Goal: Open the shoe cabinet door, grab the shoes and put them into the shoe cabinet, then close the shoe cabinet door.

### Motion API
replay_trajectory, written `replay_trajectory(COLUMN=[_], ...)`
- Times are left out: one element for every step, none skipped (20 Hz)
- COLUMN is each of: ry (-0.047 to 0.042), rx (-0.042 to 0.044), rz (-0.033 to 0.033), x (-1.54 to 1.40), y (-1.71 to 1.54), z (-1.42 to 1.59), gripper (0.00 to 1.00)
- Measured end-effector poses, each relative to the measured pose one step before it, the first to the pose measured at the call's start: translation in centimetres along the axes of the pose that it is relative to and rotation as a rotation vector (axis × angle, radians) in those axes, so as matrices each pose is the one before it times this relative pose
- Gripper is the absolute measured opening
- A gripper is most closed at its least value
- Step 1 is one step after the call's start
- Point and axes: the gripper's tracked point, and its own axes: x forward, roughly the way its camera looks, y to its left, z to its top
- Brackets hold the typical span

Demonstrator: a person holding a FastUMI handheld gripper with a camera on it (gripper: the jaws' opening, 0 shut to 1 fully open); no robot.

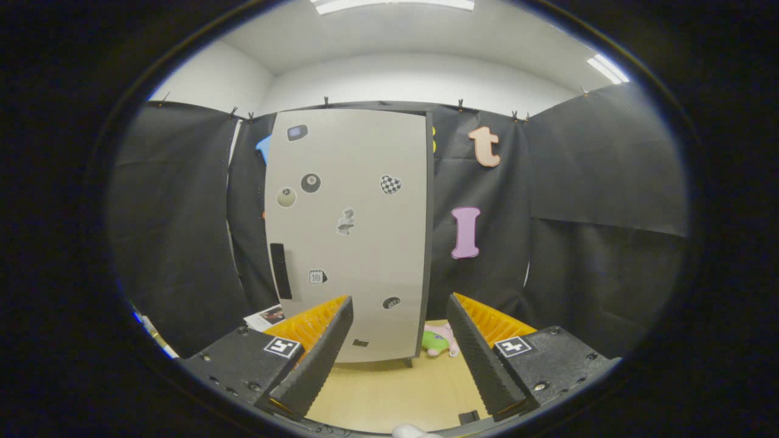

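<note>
A tall pale grey shoe cabinet [350, 231] stands upright on the wooden floor, some way beyond my fingers. Its door is closed, with several stickers on it and a dark vertical handle [280, 271] near its left edge. A small pink and green shoe [439, 341] lies on the floor by the cabinet's right foot, just inside my right finger. My gripper [398, 328] is open, fingers wide apart, with nothing between them.
The light wooden floor [389, 395] stretches from my fingers to the cabinet. Black cloth walls close the booth behind and on both sides. Some printed paper [266, 316] lies on the floor left of the cabinet, beyond my left finger.
</note>
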Motion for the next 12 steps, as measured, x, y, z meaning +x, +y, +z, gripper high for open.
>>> replay_trajectory(ry=[-0.00133,-0.00135,-0.00192,-0.00054,-0.00029,-0.00038,0.00001,0.00022,0.00061,-0.00134,0.00067,-0.00142], rx=[-0.0004,-0.0009,-0.00114,-0.00025,0.00198,0.00275,0.0003,-0.00041,0.00037,0.00047,0.00202,0.00292], rz=[0.00242,0.00254,0.00028,0.00037,0.00246,0.0021,0.00237,0.00007,0.0006,-0.00057,0.00045,-0.00117], x=[0.13,0.125,0.039,0.048,-0.019,0.112,0.018,0.072,-0.018,0.108,0.004,0.031], y=[0.033,0.03,-0.007,-0.027,0.066,0.156,0.097,0.012,0.03,0.07,0.032,0.015], z=[0.044,0.015,0.033,0.045,0.023,-0.019,0.008,-0.016,-0.018,-0.033,-0.007,-0.026], gripper=[1.0,1.0,1.0,1.0,1.0,1.0,1.0,1.0,1.0,1.0,1.0,1.0])
